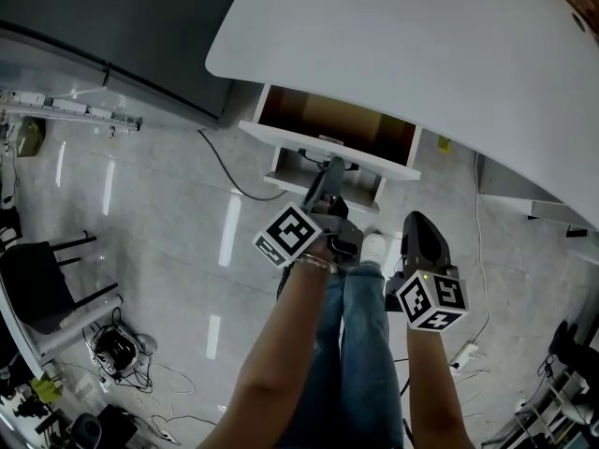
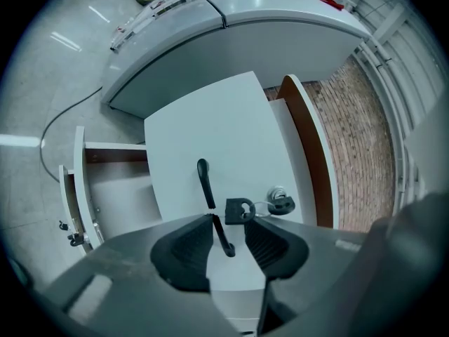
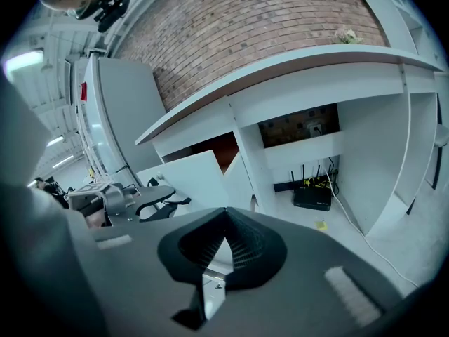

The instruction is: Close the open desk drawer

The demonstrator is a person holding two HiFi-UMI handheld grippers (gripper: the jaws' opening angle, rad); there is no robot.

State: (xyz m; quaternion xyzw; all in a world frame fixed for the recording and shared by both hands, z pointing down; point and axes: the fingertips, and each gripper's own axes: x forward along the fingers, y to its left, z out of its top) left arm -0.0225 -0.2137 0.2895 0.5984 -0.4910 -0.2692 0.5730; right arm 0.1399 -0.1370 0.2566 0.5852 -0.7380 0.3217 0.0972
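Left gripper view | left tool [image 2: 229,225] open astride slim black handle [image 2: 203,177] | right tool [image 3: 225,214] closed

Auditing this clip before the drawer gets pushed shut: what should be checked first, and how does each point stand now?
1. Drawer stands open: ok.
2. Handle sits between the jaws of the left gripper: ok.
3. Jaws closed on the handle: not ok, they stand apart with gaps on both sides.
4. Key clear of the jaws: cannot tell, it hangs close by.
5. Right gripper out of the way: ok, shut, empty, back from the drawer.
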